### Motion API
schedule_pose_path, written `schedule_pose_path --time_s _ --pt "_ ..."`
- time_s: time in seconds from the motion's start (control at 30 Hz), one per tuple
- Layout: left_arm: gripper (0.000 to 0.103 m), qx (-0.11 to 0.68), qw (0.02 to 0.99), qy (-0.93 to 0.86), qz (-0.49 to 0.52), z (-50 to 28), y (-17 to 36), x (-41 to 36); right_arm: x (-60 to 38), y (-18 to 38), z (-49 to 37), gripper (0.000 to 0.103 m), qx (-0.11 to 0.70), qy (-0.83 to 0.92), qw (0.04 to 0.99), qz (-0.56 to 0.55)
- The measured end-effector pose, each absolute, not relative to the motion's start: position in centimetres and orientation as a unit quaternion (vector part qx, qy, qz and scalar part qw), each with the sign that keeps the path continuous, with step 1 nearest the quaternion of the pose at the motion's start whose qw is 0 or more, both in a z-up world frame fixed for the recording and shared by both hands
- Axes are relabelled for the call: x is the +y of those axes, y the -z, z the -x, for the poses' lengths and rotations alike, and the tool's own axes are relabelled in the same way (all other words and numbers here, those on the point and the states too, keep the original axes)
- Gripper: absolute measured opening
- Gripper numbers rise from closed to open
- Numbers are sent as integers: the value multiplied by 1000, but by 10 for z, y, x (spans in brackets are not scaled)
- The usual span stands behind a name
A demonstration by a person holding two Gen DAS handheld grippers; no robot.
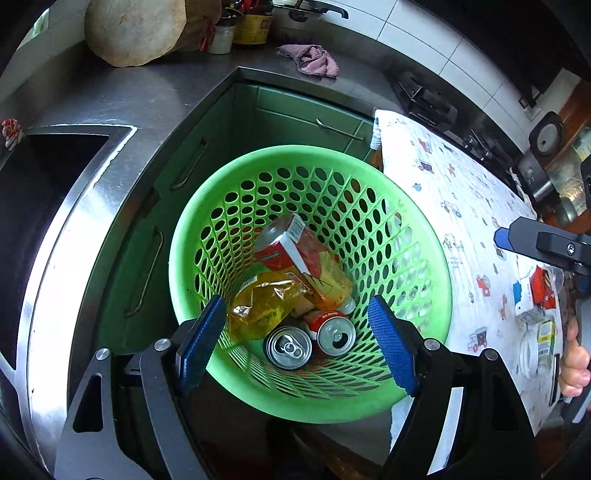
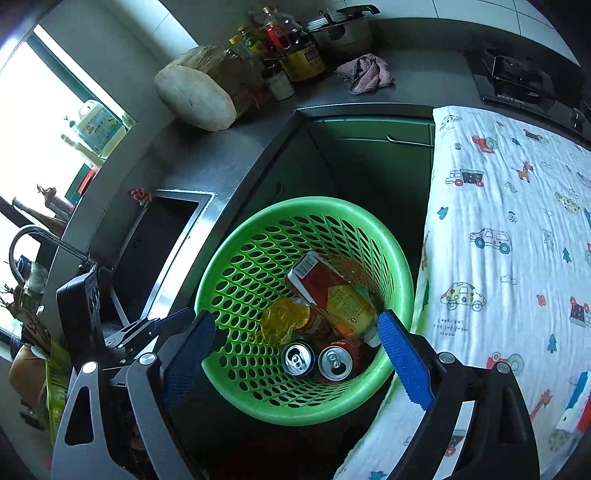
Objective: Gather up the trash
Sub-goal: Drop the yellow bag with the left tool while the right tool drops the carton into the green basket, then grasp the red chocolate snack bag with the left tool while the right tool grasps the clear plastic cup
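Inside the round green perforated plastic basket [image 1: 417, 258] [image 2: 236, 269] lies the collected trash: a red and white drink carton [image 1: 286, 243] [image 2: 317, 277] leaning against the far wall, a crumpled yellow plastic wrapper [image 1: 258, 306] [image 2: 282, 319] below it, a clear plastic bottle with an orange-yellow label [image 1: 334, 284] [image 2: 351, 310] beside the carton, and two opened aluminium cans standing upright side by side, one dark [image 1: 288, 347] [image 2: 297, 359], one red [image 1: 336, 336] [image 2: 335, 363].

Above the basket's near rim hangs the left gripper [image 1: 297, 341], blue ribbed pads spread wide, nothing between them. The right gripper [image 2: 297, 350] hangs over the same rim, likewise spread and empty; in the left wrist view only part of it shows, well to the right of the basket.

Right of the basket, touching its rim in both views: white cloth printed with cartoon cars [image 1: 443, 206] [image 2: 498, 229], draped over a surface. A few small packets [image 1: 541, 291] lie on that cloth, far from the basket.

Left of the basket: stainless steel sink [image 1: 48, 192] [image 2: 162, 229] set in a steel counter [image 1: 147, 96] [image 2: 229, 158]. Behind the basket: green cabinet doors [image 1: 295, 118] [image 2: 369, 147]. On the counter beyond them: thick round wooden chopping block [image 1: 136, 29] [image 2: 195, 96], pink rag [image 1: 310, 59] [image 2: 365, 74].
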State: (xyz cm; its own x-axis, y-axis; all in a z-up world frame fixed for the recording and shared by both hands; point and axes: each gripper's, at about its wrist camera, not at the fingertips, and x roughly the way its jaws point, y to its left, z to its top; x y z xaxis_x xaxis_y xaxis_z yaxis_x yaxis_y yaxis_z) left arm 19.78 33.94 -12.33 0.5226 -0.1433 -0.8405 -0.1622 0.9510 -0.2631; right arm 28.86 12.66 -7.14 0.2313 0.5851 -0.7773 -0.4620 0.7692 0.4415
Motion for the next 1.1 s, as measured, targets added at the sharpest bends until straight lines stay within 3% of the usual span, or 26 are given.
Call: schedule_pose_path --time_s 0.1,0.67,1.1 --pt "85 486 860 -7 153 -198 121 335 115 68 -285 87 516 -330 788 -60" --pt "86 486 864 34 127 -209 109 270 -37 52 -263 87 476 -194 857 -38" --pt "86 490 862 83 101 -229 103 211 -199 53 -273 87 467 -68 873 -125"
